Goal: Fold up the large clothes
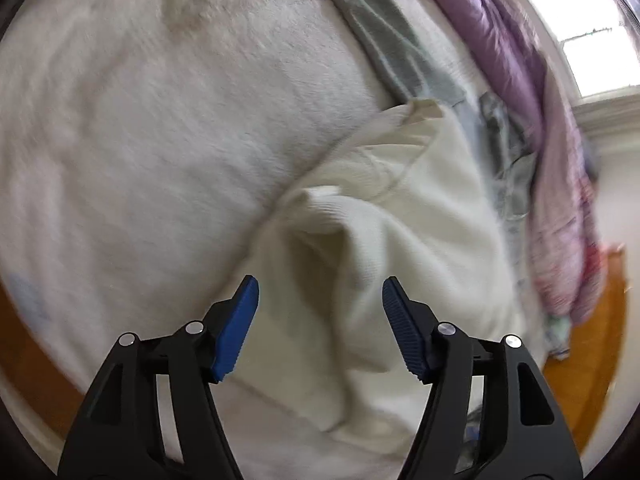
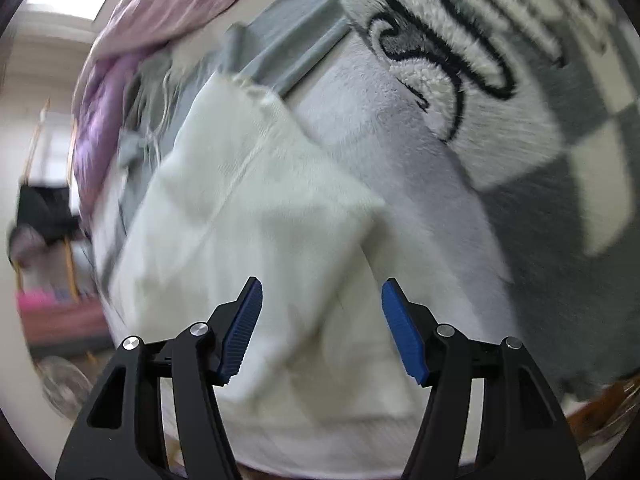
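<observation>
Both claws, left claw (image 1: 320,312) and right claw (image 2: 322,312), stand apart and hold nothing, poised above the cream garment (image 1: 400,216) lying partly folded on the bed's fuzzy blanket (image 1: 160,120). A fold looks just laid; next, probably grip an edge for another fold.

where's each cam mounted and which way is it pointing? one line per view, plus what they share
Left wrist: sits on the left gripper, looking steeply down along its open blue pads at the cream garment lying on the white fleece blanket; window at upper right.
Right wrist: sits on the right gripper, also tilted down, open pads over the same cream garment; a grey patterned blanket at upper right.
Shared: cream garment, purple bedding.
</observation>
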Action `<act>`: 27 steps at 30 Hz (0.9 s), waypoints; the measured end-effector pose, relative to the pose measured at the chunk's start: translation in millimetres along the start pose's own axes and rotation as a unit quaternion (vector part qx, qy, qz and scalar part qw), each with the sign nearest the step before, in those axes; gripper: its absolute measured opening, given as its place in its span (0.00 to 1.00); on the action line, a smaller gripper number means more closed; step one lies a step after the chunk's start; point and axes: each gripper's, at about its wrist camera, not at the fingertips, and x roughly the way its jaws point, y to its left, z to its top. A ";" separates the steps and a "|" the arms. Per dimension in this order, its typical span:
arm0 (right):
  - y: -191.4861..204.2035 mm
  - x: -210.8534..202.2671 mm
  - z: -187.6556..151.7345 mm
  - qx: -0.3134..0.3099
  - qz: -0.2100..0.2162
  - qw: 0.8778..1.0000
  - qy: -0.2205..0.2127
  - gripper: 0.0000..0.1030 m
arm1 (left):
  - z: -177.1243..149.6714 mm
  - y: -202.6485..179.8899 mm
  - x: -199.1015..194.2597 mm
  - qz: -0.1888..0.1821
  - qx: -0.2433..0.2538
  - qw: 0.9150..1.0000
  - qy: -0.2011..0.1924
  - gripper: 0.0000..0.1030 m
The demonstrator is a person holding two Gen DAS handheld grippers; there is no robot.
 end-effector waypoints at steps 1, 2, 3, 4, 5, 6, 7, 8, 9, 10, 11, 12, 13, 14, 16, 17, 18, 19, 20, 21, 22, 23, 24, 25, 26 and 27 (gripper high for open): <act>-1.7 6.6 4.6 0.015 0.010 1.000 0.000 0.58 | 1.4 -0.1 2.6 -0.006 -0.007 1.000 -0.004 0.70; -2.7 15.1 9.2 0.025 0.017 1.000 0.003 0.58 | 0.5 -1.5 9.4 -0.007 -0.011 1.000 -0.007 0.70; 0.4 21.1 12.6 0.025 0.014 1.000 0.001 0.58 | 1.5 -5.0 20.8 0.001 -0.013 1.000 -0.006 0.70; 3.5 25.0 15.2 0.020 0.011 1.000 -0.003 0.57 | 3.1 -7.0 30.3 0.005 -0.014 1.000 -0.002 0.69; 6.4 30.5 16.8 0.015 0.004 1.000 -0.001 0.49 | 3.6 -11.7 39.3 0.013 -0.009 1.000 0.001 0.68; 7.6 31.4 16.9 0.013 -0.016 1.000 -0.010 0.26 | 5.7 -11.0 41.3 0.021 -0.002 1.000 0.003 0.55; 5.8 29.6 16.7 0.015 -0.027 0.999 -0.018 0.20 | 7.8 -15.5 47.9 0.029 0.017 0.999 0.007 0.23; 5.3 24.9 14.1 0.020 -0.022 0.999 -0.030 0.04 | 10.8 -20.2 54.9 0.044 0.035 0.998 0.020 0.09; 8.6 18.6 10.1 0.014 -0.016 0.999 -0.041 0.03 | 12.2 -20.1 56.8 0.051 0.045 0.997 0.023 0.06; 13.6 12.1 5.3 0.000 -0.020 0.999 -0.050 0.03 | 13.7 -23.5 53.7 0.051 0.057 0.997 0.020 0.05; 20.7 1.1 -1.9 -0.019 -0.022 0.998 -0.061 0.02 | 14.0 -26.4 47.3 0.051 0.069 0.996 0.019 0.04; 24.7 -7.3 -7.1 -0.027 -0.019 0.997 -0.066 0.02 | 14.4 -27.7 41.3 0.046 0.076 0.996 0.020 0.04; 29.1 -20.0 -14.8 -0.034 -0.014 0.997 -0.073 0.02 | 14.0 -27.6 31.6 0.040 0.088 0.995 0.022 0.04; 31.4 -28.7 -20.9 -0.040 -0.015 0.996 -0.075 0.02 | 13.7 -26.1 24.3 0.039 0.098 0.994 0.024 0.04; 30.8 -41.3 -37.5 -0.040 -0.019 0.996 -0.074 0.02 | 13.0 -16.3 10.8 0.035 0.115 0.992 0.038 0.04; 27.7 -42.7 -44.0 -0.045 -0.029 0.996 -0.074 0.02 | 11.3 -11.2 8.3 0.038 0.117 0.991 0.044 0.04; 24.5 -38.6 -50.9 -0.050 -0.051 0.995 -0.072 0.02 | 10.6 -2.6 10.3 0.044 0.120 0.990 0.055 0.04; 21.0 -31.4 -54.2 -0.047 -0.062 0.995 -0.066 0.02 | 10.0 3.4 12.8 0.048 0.120 0.990 0.061 0.04; 11.1 -20.5 -59.2 -0.033 -0.068 0.996 -0.052 0.03 | 10.2 11.1 15.8 0.051 0.119 0.989 0.070 0.05; 1.2 -13.3 -65.0 -0.022 -0.071 0.996 -0.042 0.06 | 11.5 20.8 25.5 0.052 0.115 0.988 0.089 0.10; -6.6 -2.9 -70.4 -0.011 -0.079 0.996 -0.040 0.09 | 13.4 26.9 32.5 0.061 0.113 0.987 0.095 0.21; -10.1 1.9 -73.7 -0.011 -0.099 0.994 -0.042 0.16 | 16.1 31.2 35.9 0.074 0.111 0.987 0.089 0.31; -8.6 4.6 -76.2 -0.014 -0.116 0.992 -0.041 0.17 | 20.6 30.8 39.1 0.078 0.111 0.987 0.085 0.47; -4.8 2.4 -80.4 -0.022 -0.136 0.989 -0.046 0.17 | 22.0 30.9 37.7 0.074 0.111 0.988 0.083 0.65; 1.4 -3.5 -84.5 -0.032 -0.153 0.986 -0.056 0.17 | 22.6 31.4 33.2 0.059 0.110 0.989 0.080 0.73; 9.4 -9.4 -87.4 -0.043 -0.178 0.981 -0.063 0.19 | 21.9 31.7 28.3 0.050 0.113 0.990 0.075 0.77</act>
